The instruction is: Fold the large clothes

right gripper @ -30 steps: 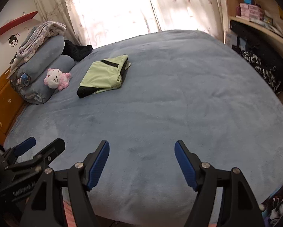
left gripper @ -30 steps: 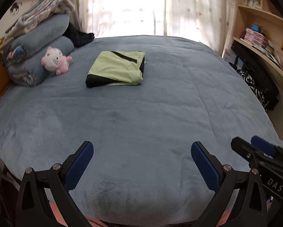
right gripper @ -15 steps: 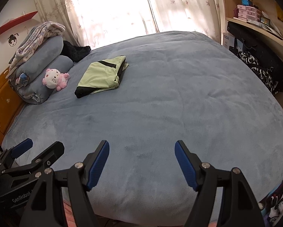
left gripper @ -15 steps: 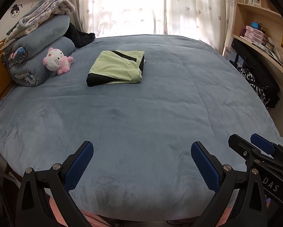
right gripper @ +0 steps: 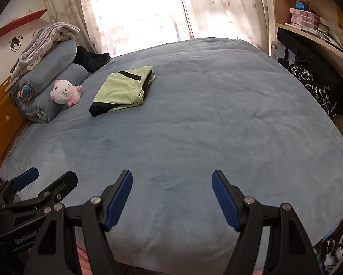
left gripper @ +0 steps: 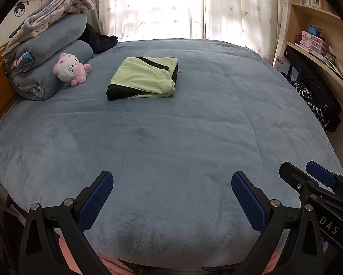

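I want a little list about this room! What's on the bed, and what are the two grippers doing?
bed: blue-grey blanket covers it
garment: green and black, folded, lying flat toward the head of the bed
toy: pink and white plush cat, leaning on the rolled bedding
left gripper: open, holding nothing, over the near edge of the bed
right gripper: open, holding nothing, beside the left one
fold: looks finished
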The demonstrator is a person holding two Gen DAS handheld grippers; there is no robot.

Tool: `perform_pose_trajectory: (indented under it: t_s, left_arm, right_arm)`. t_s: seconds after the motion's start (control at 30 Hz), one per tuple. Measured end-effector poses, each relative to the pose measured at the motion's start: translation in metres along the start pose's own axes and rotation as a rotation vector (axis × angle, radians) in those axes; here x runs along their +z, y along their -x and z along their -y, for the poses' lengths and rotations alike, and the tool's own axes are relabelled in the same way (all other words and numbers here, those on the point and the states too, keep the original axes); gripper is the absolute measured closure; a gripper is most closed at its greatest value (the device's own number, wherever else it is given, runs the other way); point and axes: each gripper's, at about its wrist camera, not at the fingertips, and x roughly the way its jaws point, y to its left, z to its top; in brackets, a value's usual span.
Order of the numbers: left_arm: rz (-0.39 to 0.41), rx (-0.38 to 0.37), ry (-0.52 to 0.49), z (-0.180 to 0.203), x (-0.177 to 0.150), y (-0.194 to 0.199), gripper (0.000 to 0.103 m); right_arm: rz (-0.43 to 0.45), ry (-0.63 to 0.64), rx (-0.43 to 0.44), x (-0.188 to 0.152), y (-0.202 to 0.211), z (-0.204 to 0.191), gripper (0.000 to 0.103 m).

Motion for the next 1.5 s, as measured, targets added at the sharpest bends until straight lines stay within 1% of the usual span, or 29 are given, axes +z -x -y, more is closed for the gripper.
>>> perform_pose_trajectory:
  t_s: [0.17, 0.5, 1.5]
  left_arm:
    - [-0.006, -0.009, 0.005, -0.005, 0.002, -0.003, 0.001]
    - [-0.012, 0.001, 0.032, -0.015, 0.004, -0.009, 0.001]
    - [-0.036, 0.006, 0.04, -0.023, 0.002, -0.021, 0.001]
  right_arm:
    - [-0.001, 0.004, -0.002, 0.001, -0.002, 0.0, 0.031]
    - [-0.013, 0.024, 0.002, 0.0, -0.007, -0.006, 0.031]
    - [-0.03, 0.026, -0.013, -0.002, -0.017, -0.006, 0.031]
